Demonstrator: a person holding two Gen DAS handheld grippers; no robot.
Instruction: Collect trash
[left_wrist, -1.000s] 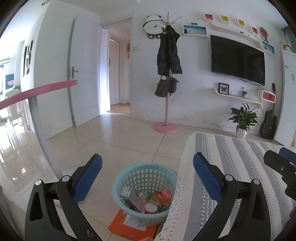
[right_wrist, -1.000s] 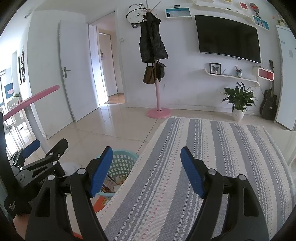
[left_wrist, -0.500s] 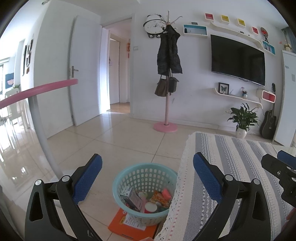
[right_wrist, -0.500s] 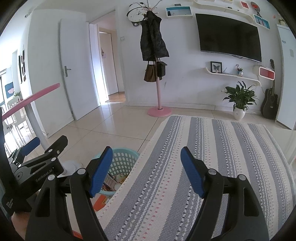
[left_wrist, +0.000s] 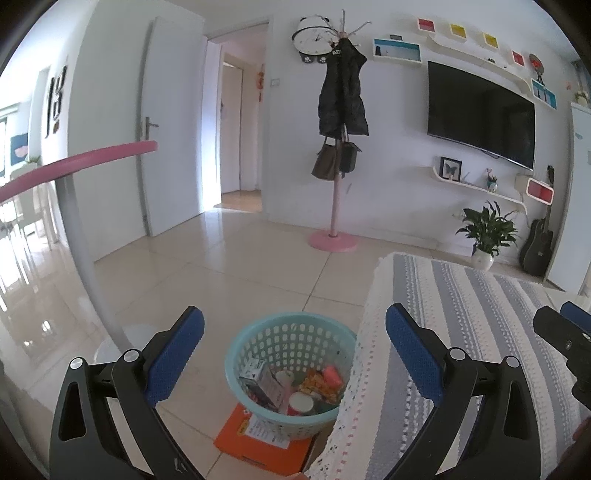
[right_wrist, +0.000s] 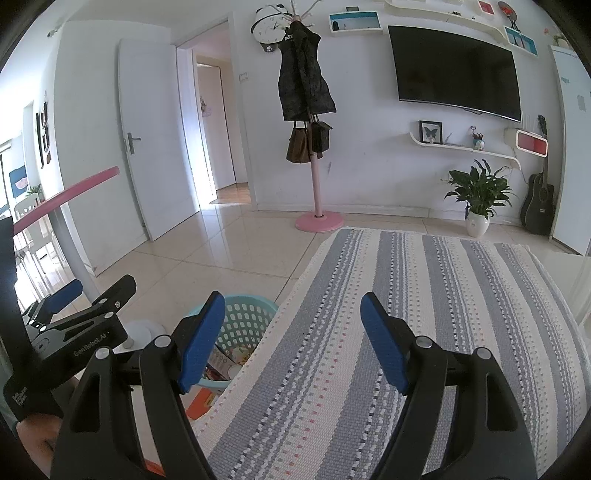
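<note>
A light-blue perforated basket (left_wrist: 258, 343) stands on an orange box (left_wrist: 255, 439) on the floor, beside the cloth-covered table's left edge. It holds several pieces of trash: a small carton (left_wrist: 260, 382), snack wrappers (left_wrist: 319, 386) and a round lid. My left gripper (left_wrist: 293, 349) hovers above it, open, nothing between its blue pads. In the right wrist view the right gripper (right_wrist: 291, 332) is open and empty over the striped tablecloth (right_wrist: 424, 314), with the basket (right_wrist: 245, 317) low to its left. The left gripper (right_wrist: 79, 301) shows at the left edge there.
A pink-edged round table on a grey leg (left_wrist: 79, 236) stands left. Further back are a pink coat rack (left_wrist: 334, 206), a potted plant (left_wrist: 487, 236), a guitar (left_wrist: 537, 243) and a white door (left_wrist: 166, 147). Glossy tiled floor stretches between.
The views have hardly shifted. The right gripper's tip sits slightly lower at the right edge of the left wrist view. Both grippers stay open.
</note>
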